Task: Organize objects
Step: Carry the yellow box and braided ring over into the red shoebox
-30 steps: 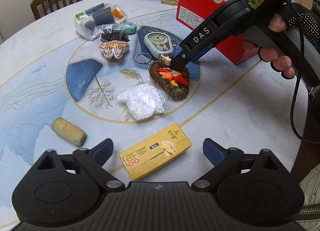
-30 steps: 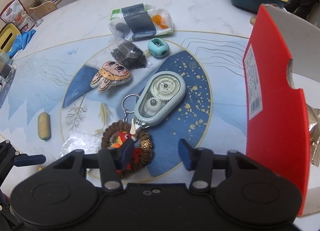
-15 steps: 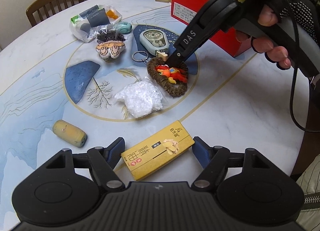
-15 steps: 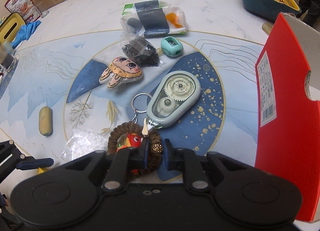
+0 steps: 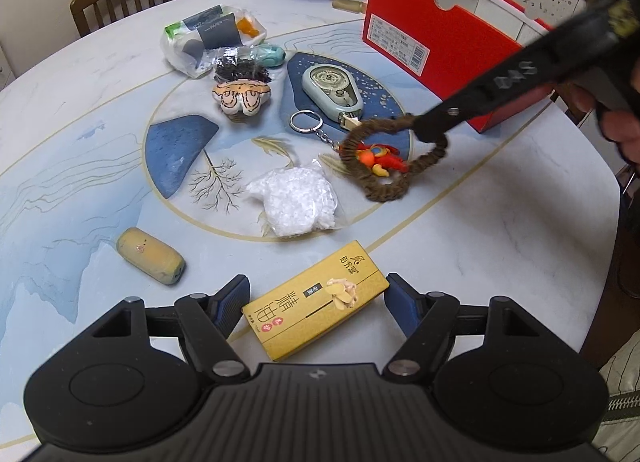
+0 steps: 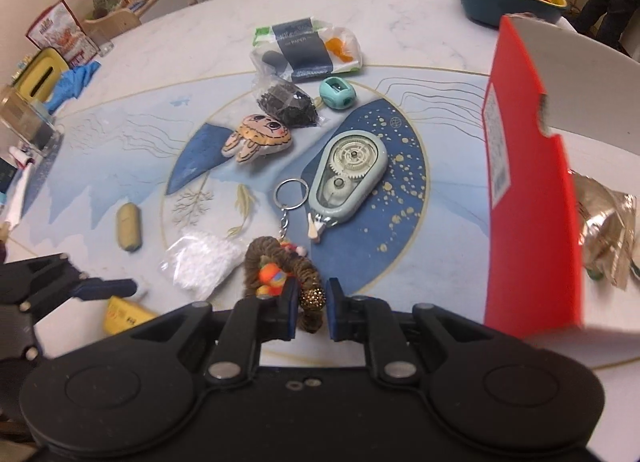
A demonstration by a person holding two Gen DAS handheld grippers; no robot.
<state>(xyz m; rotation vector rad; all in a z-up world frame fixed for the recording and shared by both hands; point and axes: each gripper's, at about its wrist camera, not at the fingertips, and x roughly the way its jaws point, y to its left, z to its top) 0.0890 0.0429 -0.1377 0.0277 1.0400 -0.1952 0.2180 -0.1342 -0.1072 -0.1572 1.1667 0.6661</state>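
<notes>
The left gripper (image 5: 316,298) is spread wide, holding nothing. A yellow box (image 5: 316,310) lies flat on the table (image 5: 480,222) between its two blue fingers (image 5: 234,296), near the front edge. It does not look squeezed.

Left of the box lies a small tan roll (image 5: 150,256). Farther in, near the middle of the table, sits a bag of white bits (image 5: 294,202).

The keychain (image 5: 384,160) is a brown rope ring with a little red and orange toy inside it. A short chain joins it to a silver ring (image 5: 306,121) that rests on the table.

The right gripper (image 6: 311,308) is clenched on the keychain (image 6: 288,266). Its blue fingers (image 6: 290,312) pinch the rope ring by a gold bead. The rope ring hangs tilted from the fingers, just above the table, right of the white bag.

Just behind the keychain lies a pale green tape roller (image 6: 348,178). A red box (image 5: 436,46) stands at the right side of the table.
</notes>
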